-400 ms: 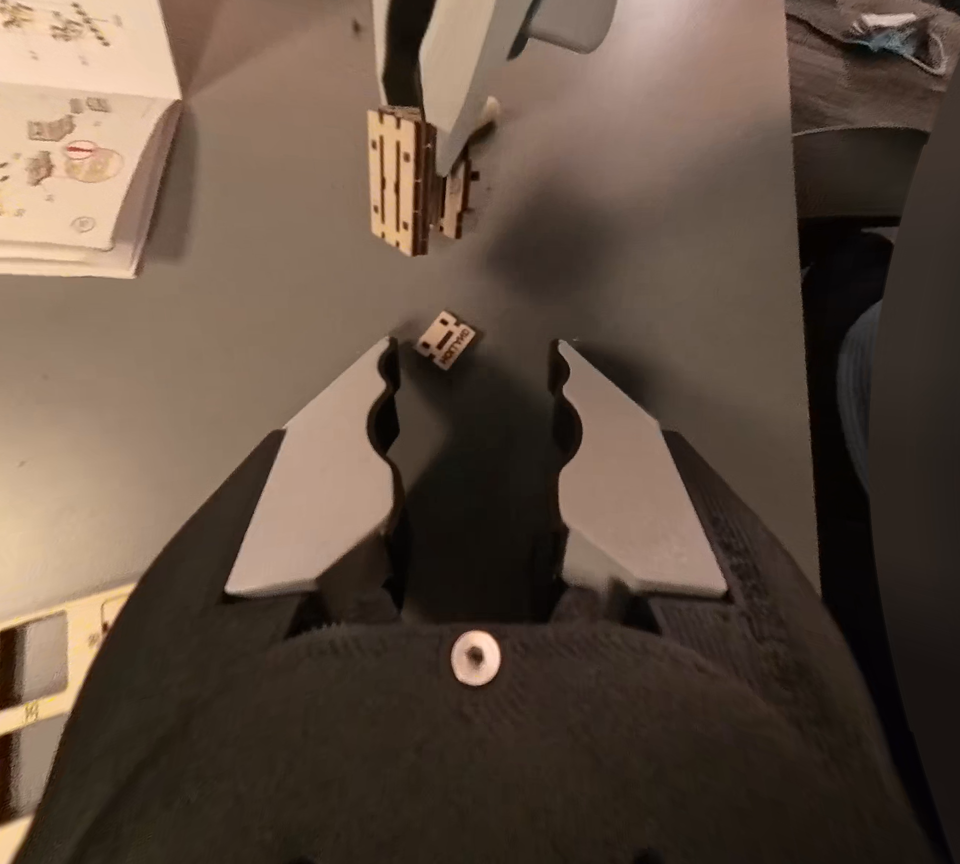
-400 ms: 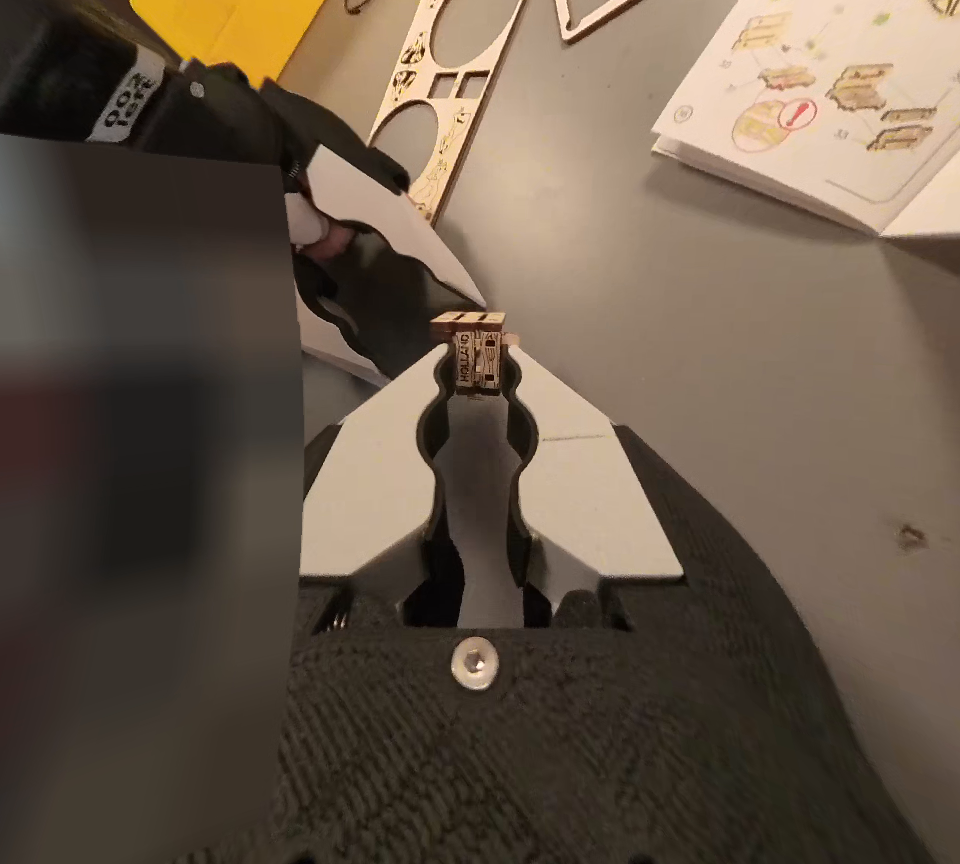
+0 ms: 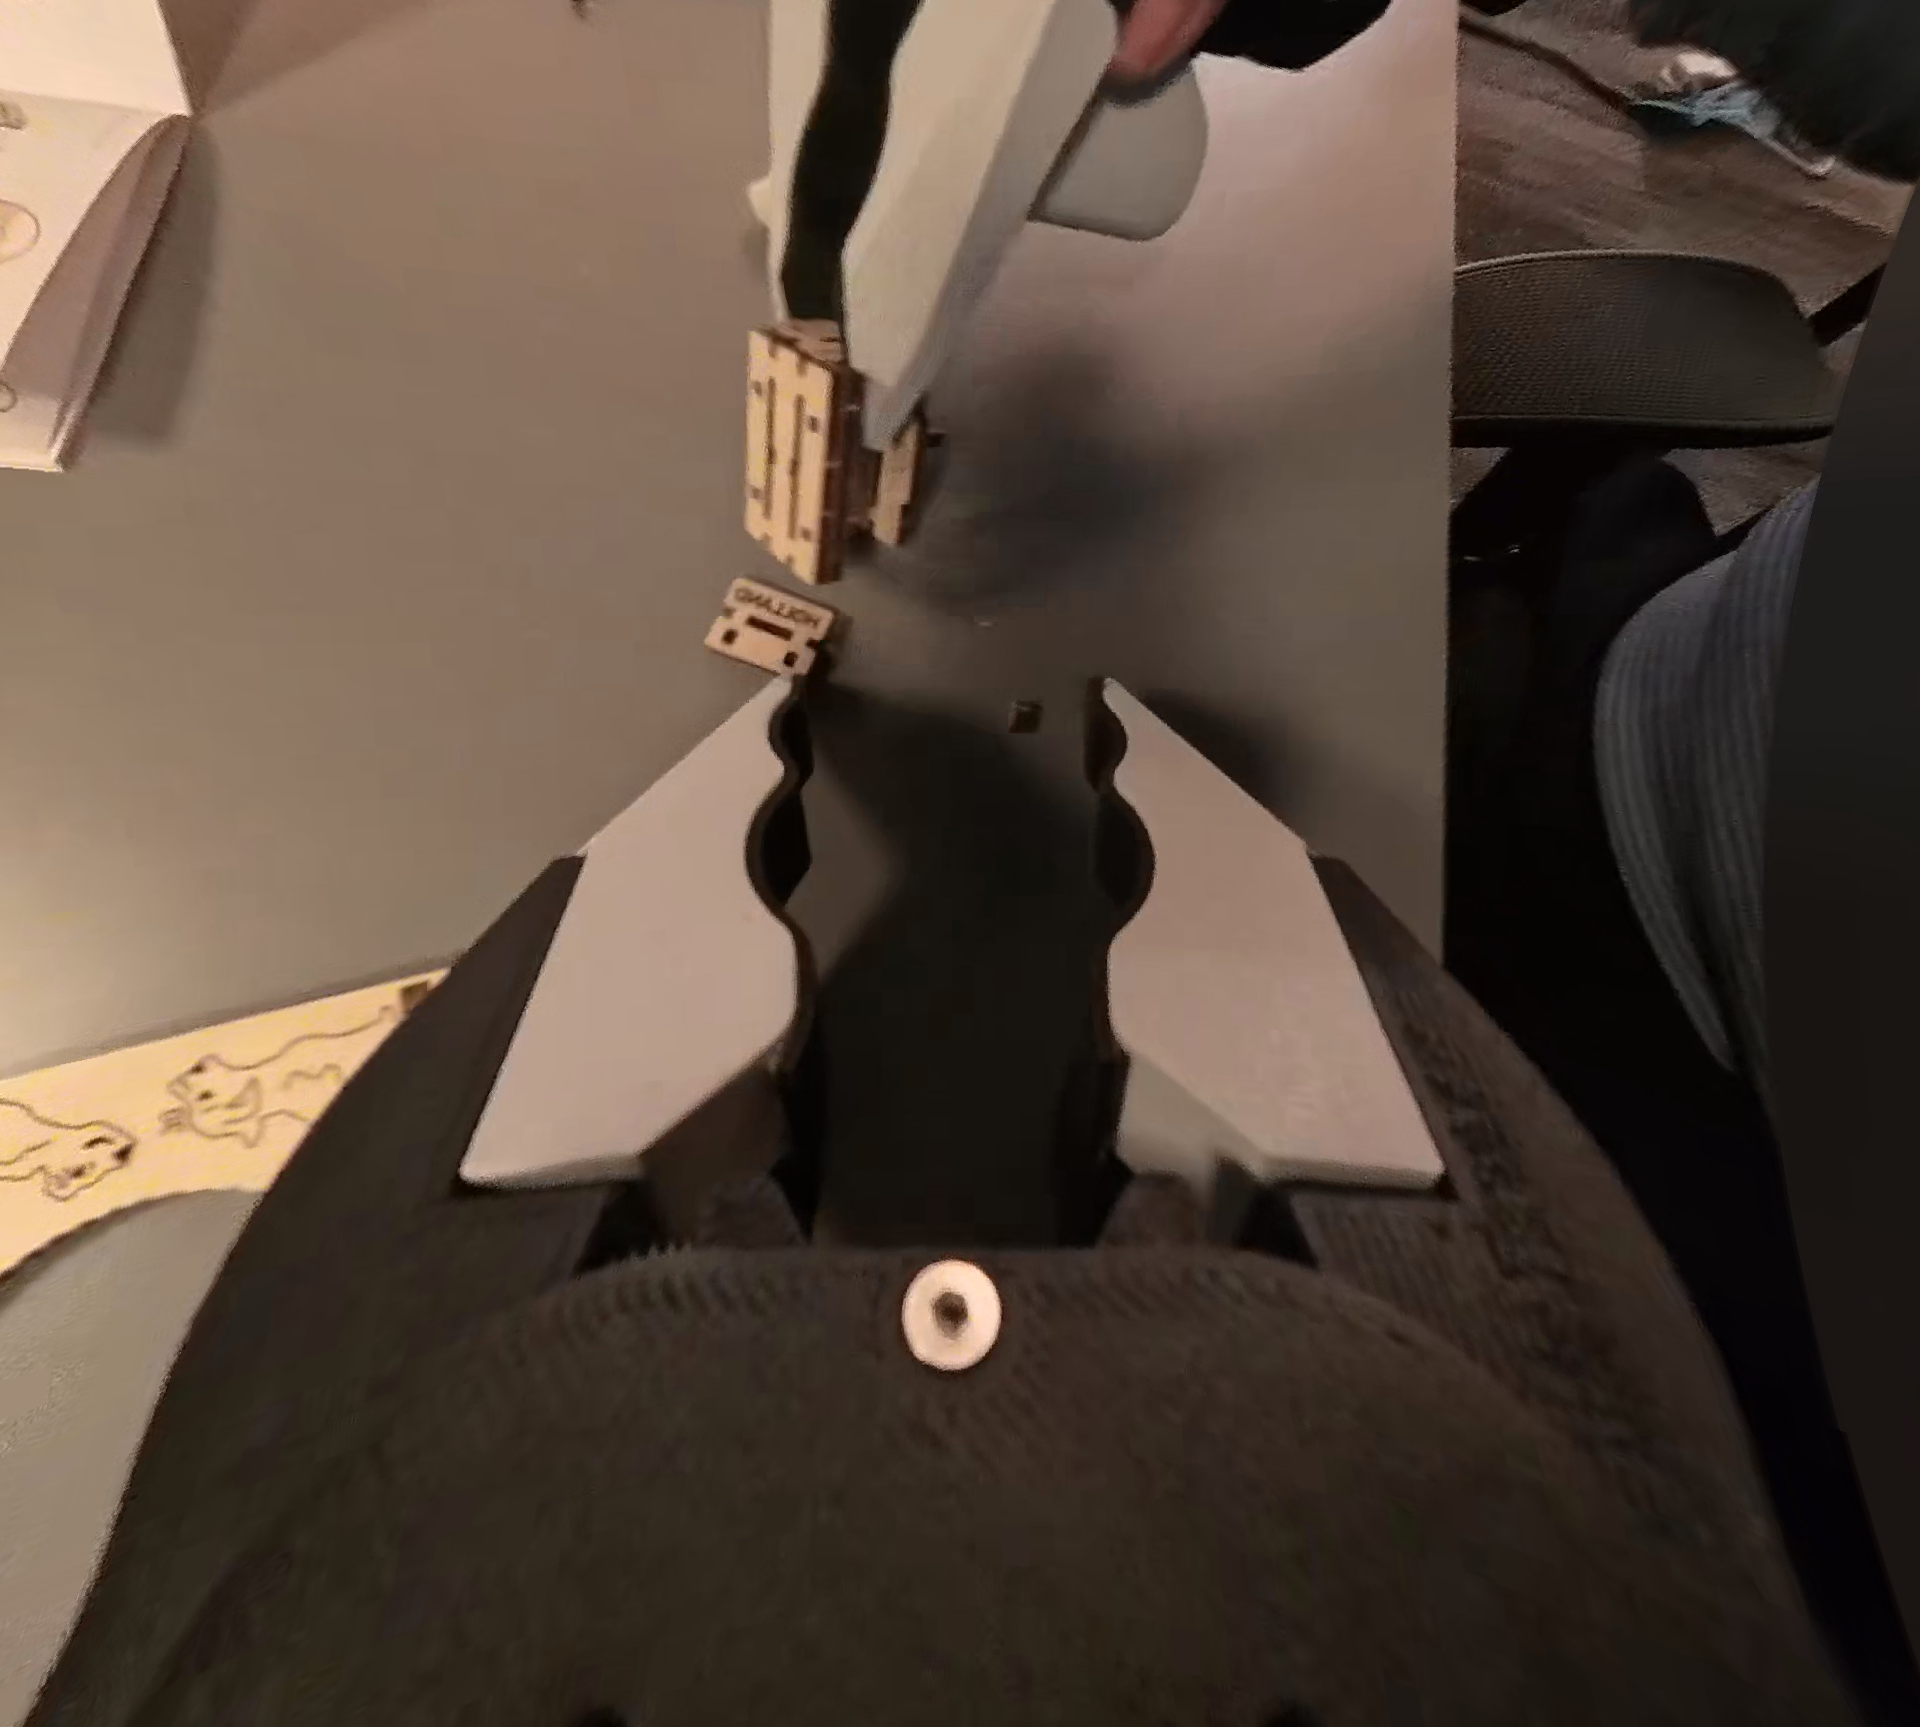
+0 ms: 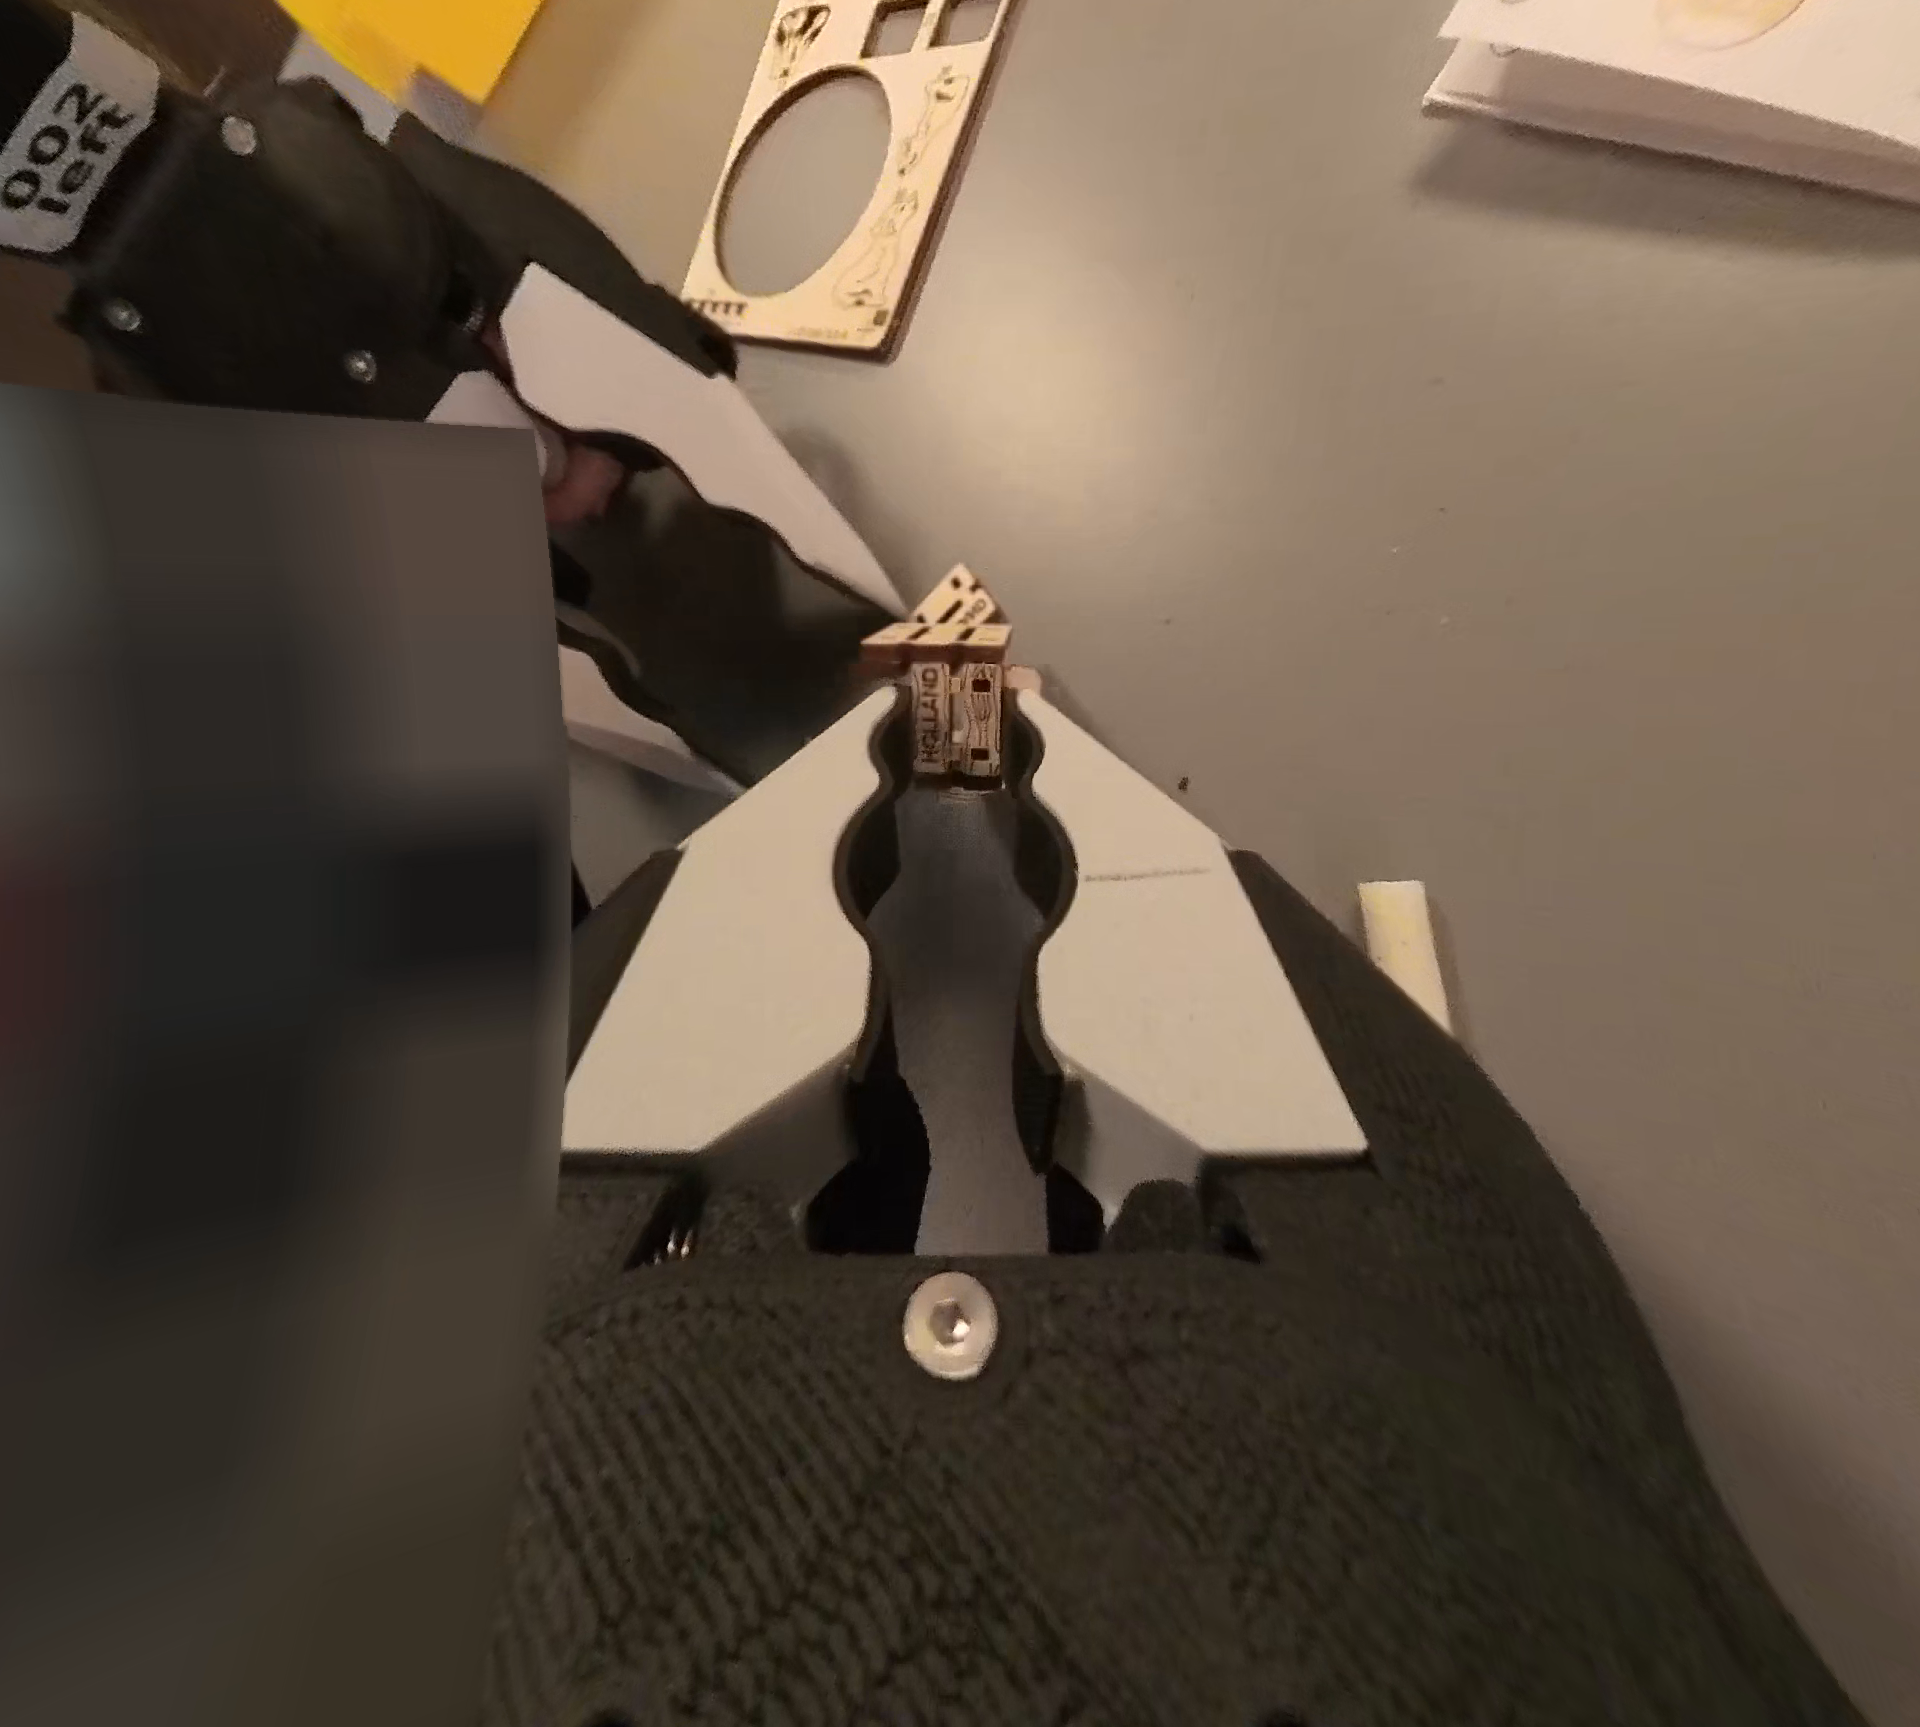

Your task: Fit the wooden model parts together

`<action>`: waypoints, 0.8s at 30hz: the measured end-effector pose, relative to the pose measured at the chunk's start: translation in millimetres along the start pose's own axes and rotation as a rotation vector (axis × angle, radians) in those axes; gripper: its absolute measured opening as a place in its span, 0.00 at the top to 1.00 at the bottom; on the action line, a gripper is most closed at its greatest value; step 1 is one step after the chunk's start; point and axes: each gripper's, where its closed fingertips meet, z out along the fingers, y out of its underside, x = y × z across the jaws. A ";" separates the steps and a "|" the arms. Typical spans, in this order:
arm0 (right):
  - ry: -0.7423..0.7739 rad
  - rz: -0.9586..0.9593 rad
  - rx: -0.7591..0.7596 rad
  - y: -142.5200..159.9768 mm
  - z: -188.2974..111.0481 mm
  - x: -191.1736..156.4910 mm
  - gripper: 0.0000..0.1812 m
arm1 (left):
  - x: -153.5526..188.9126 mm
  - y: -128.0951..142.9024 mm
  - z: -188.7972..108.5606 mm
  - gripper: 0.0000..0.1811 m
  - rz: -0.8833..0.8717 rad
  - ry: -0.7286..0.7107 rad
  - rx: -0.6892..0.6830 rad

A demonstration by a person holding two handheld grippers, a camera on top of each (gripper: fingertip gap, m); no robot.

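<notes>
I work over one grey tabletop (image 3: 416, 638). One punched-out pale plywood sheet (image 4: 862, 119) lies ahead and left of my right gripper (image 4: 956, 690), one open white instruction booklet (image 4: 1714, 15) ahead and right. That gripper is clenched on the small assembled block of slotted wooden plates (image 3: 795, 456), held off the table. My left gripper (image 3: 940, 701) is released, jaws spread and empty. One loose flat wooden plate with slots (image 3: 774, 638) lies on the table just beyond its left fingertip (image 3: 774, 711). I would centre the spread jaws on it, close on its edges, and keep it level for fitting.
</notes>
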 end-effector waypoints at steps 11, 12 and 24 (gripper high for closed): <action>0.040 -0.022 0.050 -17.3 -12.5 4.1 0.92 | -10.3 -3.1 1.5 0.72 -0.068 -0.062 0.010; 0.040 -0.023 0.049 -18.1 -12.2 5.0 0.92 | -9.8 -3.9 1.6 0.72 -0.065 -0.061 0.014; 0.002 -0.003 0.055 -21.8 -13.9 10.1 0.92 | -20.1 -12.1 -3.8 0.72 -0.047 -0.071 0.066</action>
